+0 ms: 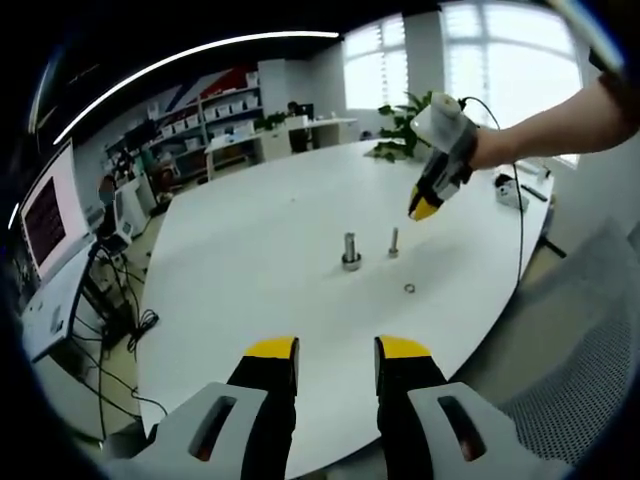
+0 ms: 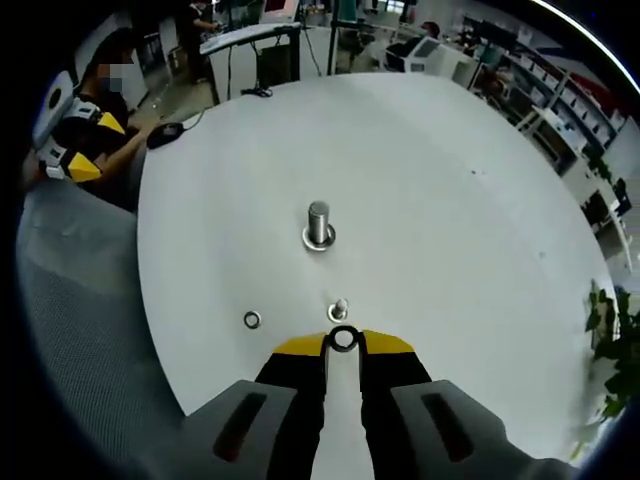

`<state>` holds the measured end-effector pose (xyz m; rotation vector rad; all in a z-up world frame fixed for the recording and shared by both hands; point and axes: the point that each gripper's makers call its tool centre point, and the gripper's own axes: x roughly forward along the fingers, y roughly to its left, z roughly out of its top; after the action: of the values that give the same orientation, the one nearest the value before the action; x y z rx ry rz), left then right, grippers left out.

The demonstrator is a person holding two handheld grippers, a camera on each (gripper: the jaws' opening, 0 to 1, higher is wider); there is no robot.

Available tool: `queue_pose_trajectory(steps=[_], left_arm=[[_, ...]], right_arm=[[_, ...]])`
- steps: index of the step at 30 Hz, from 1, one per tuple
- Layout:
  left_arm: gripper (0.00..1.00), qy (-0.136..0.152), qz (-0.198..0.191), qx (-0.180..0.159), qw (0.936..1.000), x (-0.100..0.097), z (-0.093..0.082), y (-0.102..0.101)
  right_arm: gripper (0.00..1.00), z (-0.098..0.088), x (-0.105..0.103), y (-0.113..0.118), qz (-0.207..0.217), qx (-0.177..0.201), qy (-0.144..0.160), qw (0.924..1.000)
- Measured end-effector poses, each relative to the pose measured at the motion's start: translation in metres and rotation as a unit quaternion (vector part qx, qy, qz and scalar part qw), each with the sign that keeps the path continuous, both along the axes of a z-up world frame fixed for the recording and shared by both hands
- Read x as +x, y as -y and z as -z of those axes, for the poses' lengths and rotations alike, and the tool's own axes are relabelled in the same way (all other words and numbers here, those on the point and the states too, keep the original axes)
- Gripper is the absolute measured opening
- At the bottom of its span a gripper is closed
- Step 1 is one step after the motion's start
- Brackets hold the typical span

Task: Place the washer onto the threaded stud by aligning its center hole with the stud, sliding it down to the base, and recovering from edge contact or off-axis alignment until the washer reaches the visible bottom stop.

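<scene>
1. Just past the yellow tips of the right gripper (image 2: pixel 343 343), a small metal washer (image 2: pixel 343 339) is pinched between the fingers, its round hole facing the camera in the right gripper view.
2. Directly beyond it along the fingers' line stands a slim threaded stud (image 2: pixel 339 308), upright on the desk (image 2: pixel 450 200); the washer sits near its top but, judging by the gap, is not yet threaded over it.
3. The stud's long axis runs vertical, so the coming move seems to call for turning the washer flat, hole centred over the tip, then lowering it to the base.
4. A second, thicker metal post (image 2: pixel 318 225) with a wide collar at its foot stands farther off, and a loose spare ring (image 2: pixel 251 320) lies flat on the desk to the left of the stud.
5. In the left gripper view, the right gripper hangs above the desk, well above both uprights.
6. The left gripper (image 1: pixel 336 350) hangs far back at the desk's near edge, its fingers apart and holding nothing; the right one is clearly the nearer.
7. The desk is smooth, matte white and rounded; the hardware is bright, polished steel, small and likely to slip if tilted.
</scene>
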<state>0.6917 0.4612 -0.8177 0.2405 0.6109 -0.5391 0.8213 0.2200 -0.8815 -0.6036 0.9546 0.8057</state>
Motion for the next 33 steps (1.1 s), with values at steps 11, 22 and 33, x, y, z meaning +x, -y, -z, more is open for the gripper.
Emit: queue_pose_trajectory(steps=[11,22,33], left_arm=[[0.28,0.001,0.002,0.002,1.0,-0.001,0.0,0.0],[0.28,0.001,0.002,0.002,1.0,-0.001,-0.001,0.0],[0.28,0.001,0.002,0.002,1.0,-0.001,0.0,0.001]], right_arm=[[0.13,-0.006,0.01,0.003,0.0,-0.003,0.008,1.0],[0.13,0.006,0.014,-0.013,-0.027,-0.014,-0.003,0.9995],[0.13,0.014,0.018,-0.018,-0.04,-0.027,-0.009,0.9988]])
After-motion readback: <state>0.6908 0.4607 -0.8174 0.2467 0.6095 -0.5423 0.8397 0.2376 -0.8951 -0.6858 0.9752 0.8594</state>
